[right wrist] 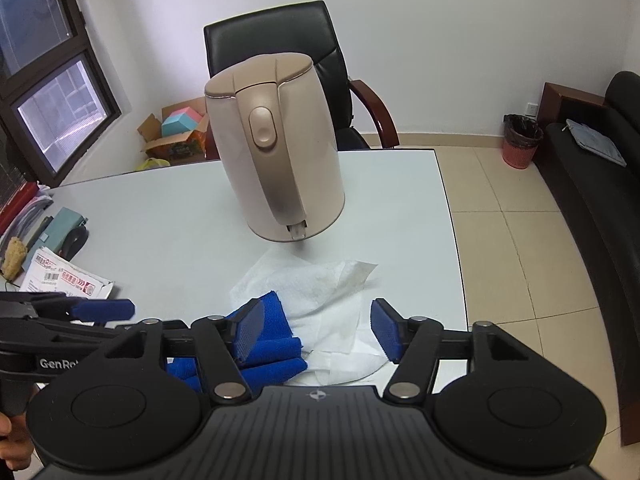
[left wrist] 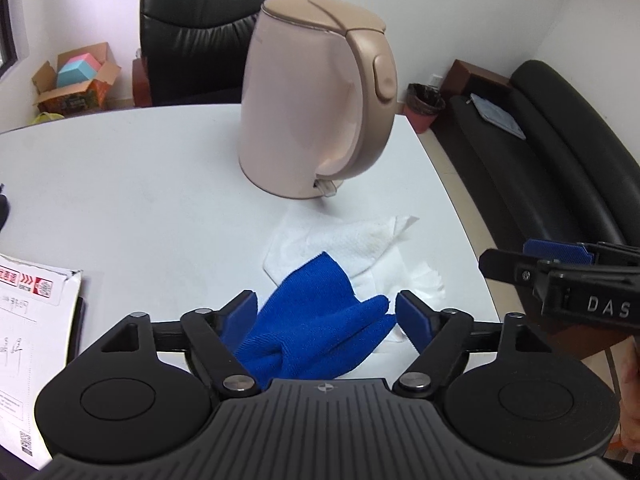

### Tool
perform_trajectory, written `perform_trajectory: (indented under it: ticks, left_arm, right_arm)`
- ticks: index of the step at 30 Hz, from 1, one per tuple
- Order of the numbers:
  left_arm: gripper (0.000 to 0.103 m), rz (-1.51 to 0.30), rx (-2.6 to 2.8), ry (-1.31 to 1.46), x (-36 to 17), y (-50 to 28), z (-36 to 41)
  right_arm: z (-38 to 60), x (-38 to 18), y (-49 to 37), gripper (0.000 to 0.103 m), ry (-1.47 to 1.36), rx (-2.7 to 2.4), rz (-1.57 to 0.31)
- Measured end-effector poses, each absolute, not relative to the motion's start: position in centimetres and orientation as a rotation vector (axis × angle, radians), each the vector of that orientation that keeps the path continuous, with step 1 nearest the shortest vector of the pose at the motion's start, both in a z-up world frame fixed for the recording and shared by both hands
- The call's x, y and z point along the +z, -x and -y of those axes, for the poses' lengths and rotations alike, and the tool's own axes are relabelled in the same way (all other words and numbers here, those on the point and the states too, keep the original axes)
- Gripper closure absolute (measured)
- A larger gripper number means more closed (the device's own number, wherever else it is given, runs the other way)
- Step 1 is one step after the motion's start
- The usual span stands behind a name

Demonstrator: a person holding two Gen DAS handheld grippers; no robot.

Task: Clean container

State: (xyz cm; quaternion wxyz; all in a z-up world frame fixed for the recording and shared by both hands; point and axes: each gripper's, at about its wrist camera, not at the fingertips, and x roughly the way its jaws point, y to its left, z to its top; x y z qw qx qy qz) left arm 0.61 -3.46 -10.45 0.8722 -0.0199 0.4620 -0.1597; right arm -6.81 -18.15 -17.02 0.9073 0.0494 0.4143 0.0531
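Beige plastic kettle (left wrist: pixel 316 96) with its lid down sits upright on the white desk (left wrist: pixel 120 184), roughly 12 o'clock from both cameras, handle side turned toward us. Just in front of it, at about 6 o'clock from its base, there's a crumpled white paper towel (left wrist: pixel 360 240) with a faint yellowish stain, and a blue microfiber cloth (left wrist: pixel 320 328) lying partly on top of that. The left claw (left wrist: pixel 326 312) is spread wide with the cloth sitting between its blue pads, not pinched by them as far as I can see. The right claw (right wrist: pixel 316 330) is spread wide too and has hold of nothing; the cloth (right wrist: pixel 272 356) sits by its left finger and the towel (right wrist: pixel 320 292) lies between the fingers. The right wrist view picks up stuff the left one doesn't: a window (right wrist: pixel 52 92) at 10 o'clock and a pile of papers and envelopes (right wrist: pixel 64 280) at 9 o'clock. The left view only catches the edge of one envelope (left wrist: pixel 36 312) at 8 o'clock. Both show the black office chair (right wrist: pixel 280 44), cardboard box (right wrist: pixel 176 136), pink bin (right wrist: pixel 520 144) and black sofa (left wrist: pixel 560 152).
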Motion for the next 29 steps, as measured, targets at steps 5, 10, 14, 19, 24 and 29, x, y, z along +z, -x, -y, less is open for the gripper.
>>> perform_trajectory:
  ticks: [5,10,14,19,24,29]
  left_arm:
    - [0.011,-0.934,-0.302,0.038,-9.5,-0.5,3.3]
    - [0.009,-0.933,-0.257,0.045,-8.8,-0.4,3.0]
    - [0.005,-0.921,-0.218,0.021,-7.9,0.0,3.1]
    - [0.004,-0.898,-0.190,0.005,-7.3,0.3,3.1]
    - [0.004,-0.867,-0.180,-0.032,-6.9,0.6,3.2]
    - [0.004,-0.876,-0.172,-0.031,-7.1,0.4,3.0]
  right_arm:
    - [17.5,-16.4,6.9,0.015,-0.060,0.113,-0.832]
    - [17.1,-16.0,7.0,0.005,-0.057,0.100,-0.831]
    - [17.1,-15.5,7.1,0.000,-0.072,0.094,-0.827]
    - [17.0,-15.0,7.4,0.000,-0.079,0.088,-0.813]
    - [16.9,-15.1,7.4,0.000,-0.079,0.084,-0.818]
    - [16.7,-15.1,7.4,0.000,-0.077,0.079,-0.818]
